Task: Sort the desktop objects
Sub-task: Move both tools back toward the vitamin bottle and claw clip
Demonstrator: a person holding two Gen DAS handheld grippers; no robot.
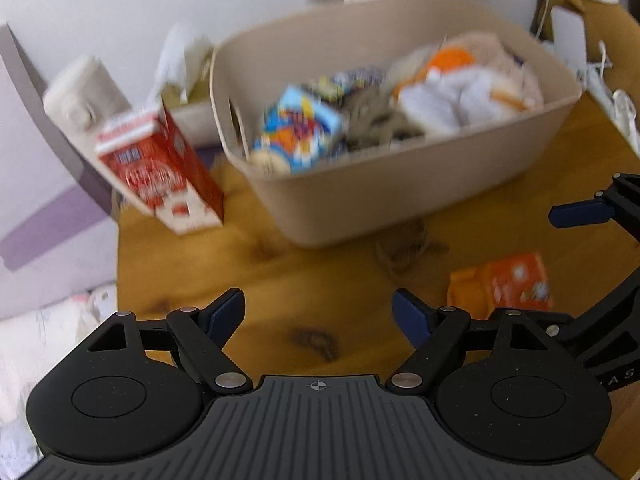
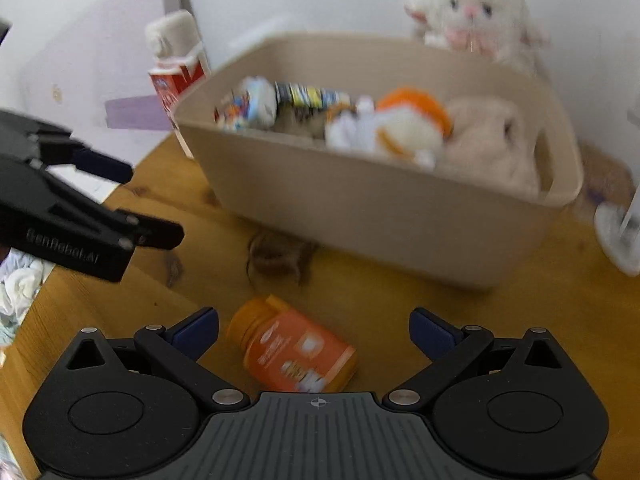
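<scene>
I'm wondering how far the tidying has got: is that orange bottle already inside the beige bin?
No, the orange bottle lies on its side on the wooden table, in front of the beige bin.

One beige bin (image 2: 360, 216) stood on one wooden table (image 1: 280, 280). Inside it lay two printed boxes, a blue one (image 1: 300, 128) and a dark one (image 2: 308, 94), plus three soft toys as far as the blur allowed (orange-and-white (image 2: 404, 128), cream (image 2: 492, 140), and a grey one (image 1: 372, 116)). Outside the bin there was one red carton (image 1: 160, 168), one orange bottle (image 2: 292, 348), one brown hair tie (image 2: 276, 256), and one white plush lamb (image 2: 472, 12). Two grippers were counted, left (image 1: 319, 312) and right (image 2: 314, 330).
</scene>
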